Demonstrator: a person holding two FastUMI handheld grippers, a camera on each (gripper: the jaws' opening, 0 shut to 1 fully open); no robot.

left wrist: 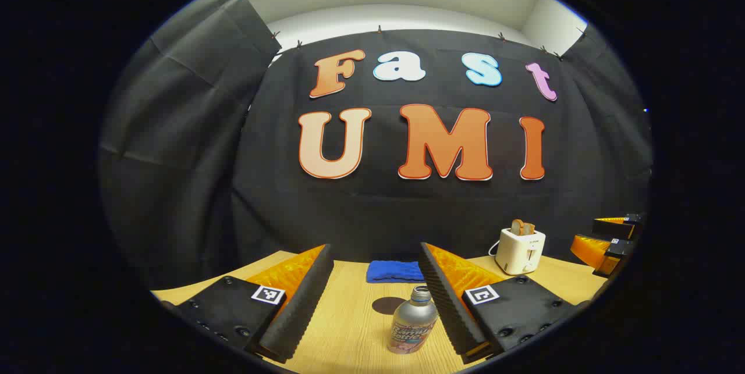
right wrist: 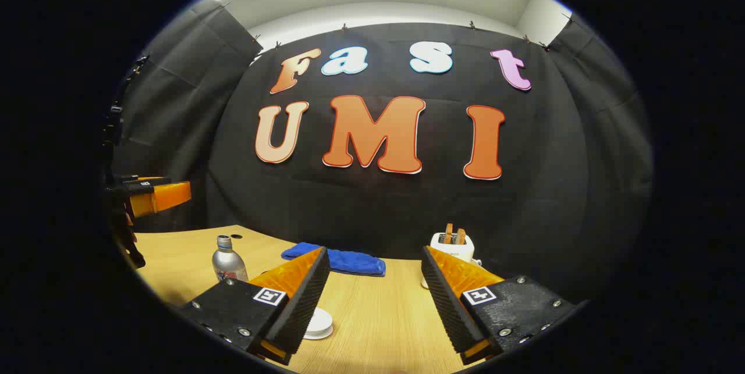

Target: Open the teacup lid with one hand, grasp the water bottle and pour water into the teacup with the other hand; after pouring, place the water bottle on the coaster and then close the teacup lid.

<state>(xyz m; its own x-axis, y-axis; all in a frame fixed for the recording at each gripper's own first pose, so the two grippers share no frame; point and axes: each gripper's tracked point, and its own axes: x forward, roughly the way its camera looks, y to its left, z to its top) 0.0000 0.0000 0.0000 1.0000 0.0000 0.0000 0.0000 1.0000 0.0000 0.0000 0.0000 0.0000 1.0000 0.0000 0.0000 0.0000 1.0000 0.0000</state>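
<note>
With both grippers' jaws apart and empty, the left gripper point(left wrist: 375, 298) closing off-centre could tip the water bottle point(left wrist: 412, 321) over on the tabletop point(left wrist: 349, 327).

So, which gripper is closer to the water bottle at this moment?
Left. The water bottle stands between the open left gripper fingers, by one finger; the right gripper is off to its side.

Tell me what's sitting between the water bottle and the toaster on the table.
In the right gripper view, a blue cloth lies on the table between the water bottle and the toaster, back near the wall.
</note>
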